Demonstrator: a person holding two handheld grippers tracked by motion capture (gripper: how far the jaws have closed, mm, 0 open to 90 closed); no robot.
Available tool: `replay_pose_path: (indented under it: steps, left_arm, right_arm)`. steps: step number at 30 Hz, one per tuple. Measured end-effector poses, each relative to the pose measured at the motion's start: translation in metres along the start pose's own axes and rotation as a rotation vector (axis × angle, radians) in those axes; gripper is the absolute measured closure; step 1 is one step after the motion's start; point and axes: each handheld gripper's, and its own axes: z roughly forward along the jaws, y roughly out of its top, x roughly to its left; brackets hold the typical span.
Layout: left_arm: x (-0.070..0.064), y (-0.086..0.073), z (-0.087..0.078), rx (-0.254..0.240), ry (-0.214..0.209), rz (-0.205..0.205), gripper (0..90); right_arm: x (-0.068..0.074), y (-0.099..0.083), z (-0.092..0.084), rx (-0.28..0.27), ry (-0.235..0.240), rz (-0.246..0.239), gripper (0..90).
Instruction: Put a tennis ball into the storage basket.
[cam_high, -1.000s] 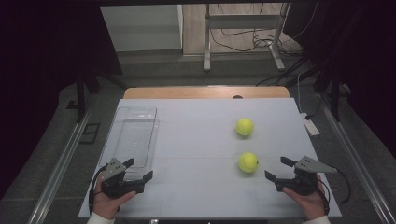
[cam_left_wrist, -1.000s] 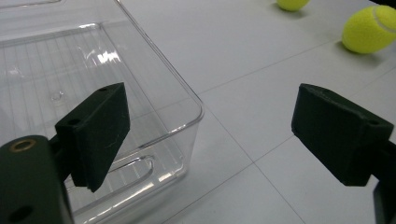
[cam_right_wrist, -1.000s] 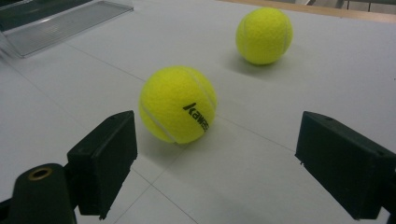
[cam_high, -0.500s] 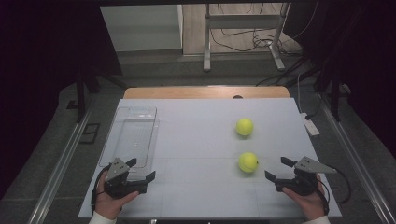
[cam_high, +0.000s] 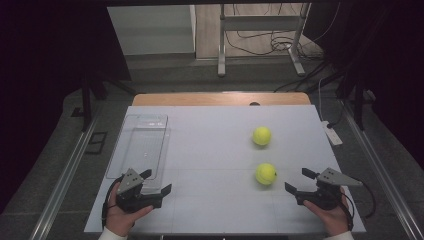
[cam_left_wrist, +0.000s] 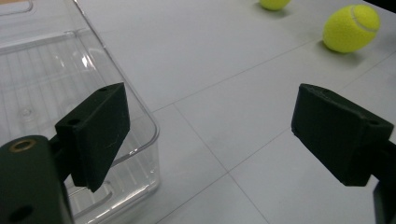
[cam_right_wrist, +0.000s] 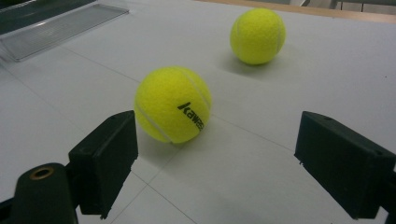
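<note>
The near tennis ball (cam_high: 265, 174) sits on the white surface (cam_high: 215, 150) toward your right side, resting free with nothing touching it. In the right gripper view it (cam_right_wrist: 173, 104) lies just ahead of your right tool (cam_right_wrist: 215, 163), a little toward that tool's left jaw, with black lettering facing the camera. The second tennis ball (cam_high: 261, 135) rests farther from you, almost in line behind the first and clearly apart from it; in the right gripper view it (cam_right_wrist: 257, 35) stands beyond the near one and to its right.

Your right tool (cam_high: 299, 181) is held low at the near right corner of the surface, its jaws spread wide and aimed toward the near ball, with bare surface between them. The ball is near the jaws but not between them, and neither pad touches it.

Your left tool (cam_high: 159, 182) is at the near left, also with its jaws wide apart and nothing between them. In the left gripper view your left tool (cam_left_wrist: 210, 126) points across the surface, and its left jaw hangs over the near corner of the clear plastic tray (cam_left_wrist: 42, 88). That tray (cam_high: 137, 145) lies along the left side of the surface, well apart from both balls. From the left gripper view, both balls show far off at the upper right.
</note>
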Motion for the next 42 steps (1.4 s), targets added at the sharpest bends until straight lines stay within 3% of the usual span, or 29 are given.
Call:
replay_pose_path:
  steps: [9,26,34,42]
  left_arm:
    - [-0.005,0.006,0.006,0.004,-0.017,0.017,12.7]
    - [-0.008,0.021,0.019,0.006,-0.049,0.011,12.7]
    - [-0.011,0.03,0.028,0.014,-0.08,0.009,12.7]
    - [-0.02,0.042,0.035,0.012,-0.113,0.037,12.6]
  right_arm:
    - [-0.001,0.0,0.001,0.003,-0.001,-0.002,13.9]
    - [-0.001,0.0,0.001,0.006,-0.002,-0.001,13.9]
    - [-0.002,-0.002,0.002,0.009,-0.005,0.006,13.9]
    - [-0.002,-0.002,0.001,0.01,-0.013,0.005,14.0]
